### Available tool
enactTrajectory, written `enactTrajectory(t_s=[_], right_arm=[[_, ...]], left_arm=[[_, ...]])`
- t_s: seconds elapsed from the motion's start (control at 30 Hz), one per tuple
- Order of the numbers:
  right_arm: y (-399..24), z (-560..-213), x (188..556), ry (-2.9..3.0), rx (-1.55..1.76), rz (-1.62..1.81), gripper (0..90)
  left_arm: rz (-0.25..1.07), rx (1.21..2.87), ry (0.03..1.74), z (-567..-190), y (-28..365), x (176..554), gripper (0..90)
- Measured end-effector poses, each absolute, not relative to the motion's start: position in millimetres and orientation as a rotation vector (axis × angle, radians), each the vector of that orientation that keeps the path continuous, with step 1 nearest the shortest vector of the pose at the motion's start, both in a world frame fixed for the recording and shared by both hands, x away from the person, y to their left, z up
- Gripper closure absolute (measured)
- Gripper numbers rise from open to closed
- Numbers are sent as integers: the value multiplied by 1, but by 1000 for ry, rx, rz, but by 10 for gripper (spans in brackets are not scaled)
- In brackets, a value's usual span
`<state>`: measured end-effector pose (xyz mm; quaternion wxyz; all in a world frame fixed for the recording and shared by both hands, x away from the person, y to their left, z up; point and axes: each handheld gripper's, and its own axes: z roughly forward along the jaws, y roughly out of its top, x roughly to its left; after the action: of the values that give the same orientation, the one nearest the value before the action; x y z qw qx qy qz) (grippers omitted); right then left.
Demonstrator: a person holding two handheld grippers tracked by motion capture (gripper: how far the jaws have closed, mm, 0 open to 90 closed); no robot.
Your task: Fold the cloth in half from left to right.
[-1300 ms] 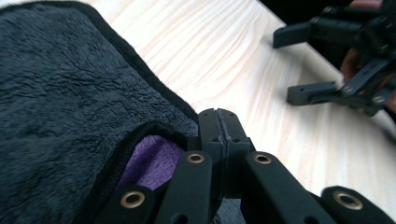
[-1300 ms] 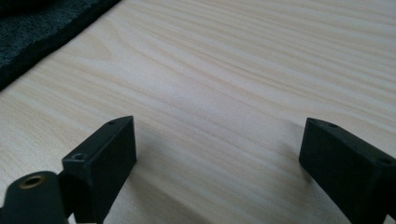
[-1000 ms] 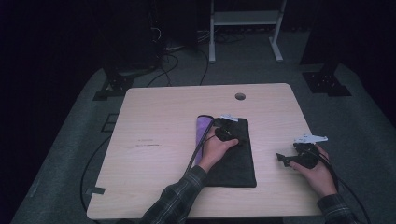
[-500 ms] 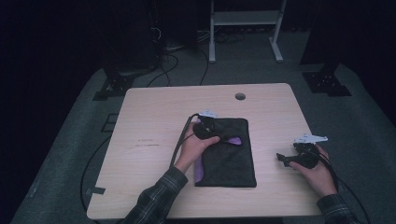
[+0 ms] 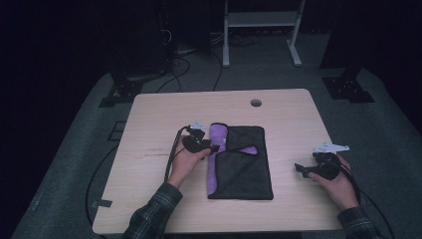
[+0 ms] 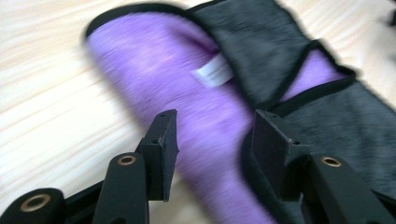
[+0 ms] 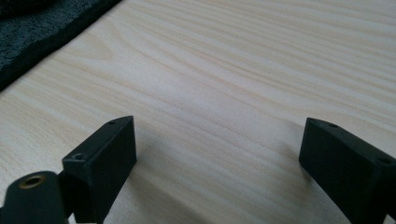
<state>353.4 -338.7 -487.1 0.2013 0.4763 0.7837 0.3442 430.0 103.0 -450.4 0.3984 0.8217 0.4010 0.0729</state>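
The folded black-and-purple cloth [image 5: 241, 162] lay mid-table [image 5: 149, 124]; the left gripper [image 5: 213, 148] hovered at its left edge, jaws just opened partway, nothing pinched between them. The right gripper [image 5: 297, 168] sat well apart to the cloth's right, jaws wide and empty over bare wood.

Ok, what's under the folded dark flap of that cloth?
Purple lining shows beneath the dark flap of the cloth, along its left edge and in a small gap near the middle. A white tag peeks out. Whatever else lies beneath is covered.

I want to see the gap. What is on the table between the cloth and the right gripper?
Nothing: in the high view only bare table lies between the cloth and the right gripper.
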Motion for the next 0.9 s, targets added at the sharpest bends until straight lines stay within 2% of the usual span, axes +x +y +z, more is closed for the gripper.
enactTrajectory(t_s=[0.1,0.3,0.4,0.47,0.63,0.8,0.9], right_arm=[[-339,-487,353,2189,1331,962,100],[-339,-487,353,2189,1331,962,100],[-339,-487,353,2189,1331,962,100],[-339,-487,353,2189,1331,962,100],[-338,-487,353,2187,1332,961,108],[-334,-484,350,2184,1315,975,286],[-330,-481,350,2198,1294,957,302]], left_arm=[[171,2095,1046,-458,108,433,521],[120,2118,1056,-468,107,431,635],[97,2137,1044,-468,106,429,782],[86,2137,1040,-468,106,427,849],[71,2153,1044,-464,114,425,872],[72,2137,1061,-464,130,424,872],[87,2150,1050,-464,140,426,870]])
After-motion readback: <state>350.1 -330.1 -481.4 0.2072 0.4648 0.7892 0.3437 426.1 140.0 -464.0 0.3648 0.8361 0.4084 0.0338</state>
